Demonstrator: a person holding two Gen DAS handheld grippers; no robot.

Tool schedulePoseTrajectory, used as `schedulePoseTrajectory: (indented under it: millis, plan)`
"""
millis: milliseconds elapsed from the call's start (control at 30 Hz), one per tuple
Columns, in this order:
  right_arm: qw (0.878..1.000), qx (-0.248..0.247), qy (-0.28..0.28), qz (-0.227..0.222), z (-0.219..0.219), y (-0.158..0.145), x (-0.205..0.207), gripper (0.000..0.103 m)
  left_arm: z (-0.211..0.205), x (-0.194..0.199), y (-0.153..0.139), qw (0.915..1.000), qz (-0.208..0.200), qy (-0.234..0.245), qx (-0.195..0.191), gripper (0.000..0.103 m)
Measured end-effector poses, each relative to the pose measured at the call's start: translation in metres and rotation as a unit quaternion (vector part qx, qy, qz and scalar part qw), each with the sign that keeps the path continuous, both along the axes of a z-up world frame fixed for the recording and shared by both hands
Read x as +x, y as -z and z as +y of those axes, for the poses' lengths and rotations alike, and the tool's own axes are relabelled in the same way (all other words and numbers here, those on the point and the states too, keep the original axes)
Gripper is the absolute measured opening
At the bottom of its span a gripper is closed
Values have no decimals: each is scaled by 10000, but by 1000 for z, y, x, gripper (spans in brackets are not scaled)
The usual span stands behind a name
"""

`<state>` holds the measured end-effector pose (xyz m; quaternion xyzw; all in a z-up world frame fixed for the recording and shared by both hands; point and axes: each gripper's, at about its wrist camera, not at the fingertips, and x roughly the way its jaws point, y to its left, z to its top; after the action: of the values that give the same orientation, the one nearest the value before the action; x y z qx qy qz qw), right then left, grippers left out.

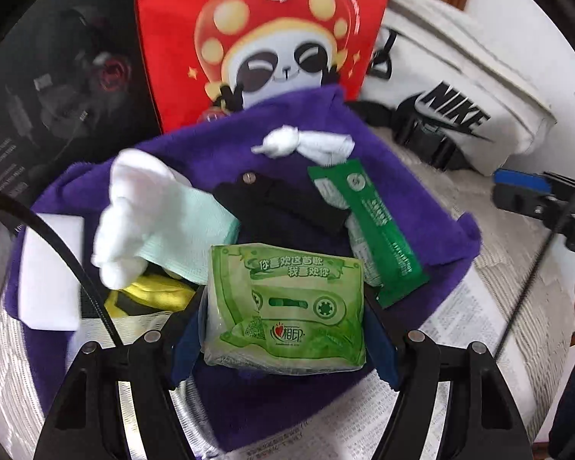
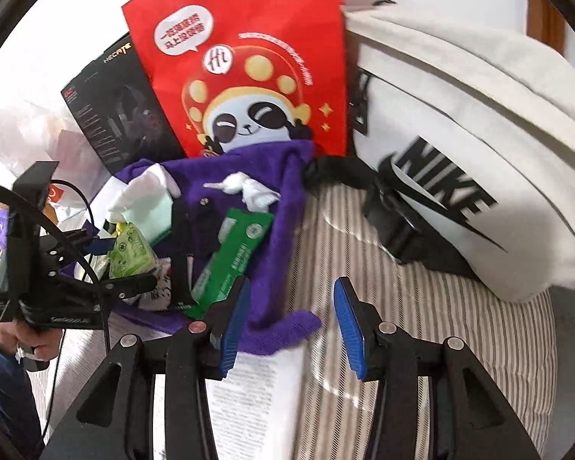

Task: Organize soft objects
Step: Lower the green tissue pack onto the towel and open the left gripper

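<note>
While your left tongs point(image 1: 283, 306) clamp the green tissue pack point(image 1: 287, 303) from both sides, their pads pressed on its sides, you hold it low over the purple towel point(image 1: 421, 207) that serves as the gathering spot on the striped bed point(image 2: 421, 306). Your right tongs point(image 2: 287, 322) have nothing between the blue pads point(image 2: 349, 322); their jaws are opening, part-way wide, over the towel's near corner and a printed sheet point(image 2: 257, 402).

By my judgement the job is well along but not finished: most of the soft things already lie bunched on the towel, the tissue pack is not yet set down, and the towel is not yet drawn up or folded around the heap.

Counted on the towel: one white glove point(image 1: 130, 214), one pale mint cloth point(image 1: 199, 230) under it, one knotted white rag point(image 1: 303, 143), one long green sachet point(image 1: 375, 230), one black strap point(image 1: 280, 207) with a rivet, one yellow item point(image 1: 161, 295) that is mostly hidden, and one white block point(image 1: 50, 268) at the left edge. You carry the one tissue pack.

Behind stand one red panda paper bag point(image 1: 264, 38), one black headset box point(image 1: 57, 88) and one white Nike bag point(image 1: 460, 88), all apart from the heap
</note>
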<state>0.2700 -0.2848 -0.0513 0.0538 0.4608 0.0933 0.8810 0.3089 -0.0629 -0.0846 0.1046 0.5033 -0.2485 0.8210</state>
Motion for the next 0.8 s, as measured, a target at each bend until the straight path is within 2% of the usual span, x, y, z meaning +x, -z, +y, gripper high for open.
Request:
schedulePoseTrajectory:
  millis: [200,367,467,667,800]
  plan:
    - [9999,110,-17,38,-3,5,-10,45,-12,1,16,9994,-9,-12,360,73]
    - [9997,237,-25,32,-1,6,-17,45,-17,2,18,9991,15,54,415,74]
    - [9997,216,-50,56,2,7,-23,45,-20,1,20,9983,8,58,582,76]
    - [9995,224,-55,200,3,9,-34,47,-21,0,15,9982,91,9,596,80]
    - [9996,118,-70,245,6,5,-44,50,-12,-2,4,9989,99,-105,457,84]
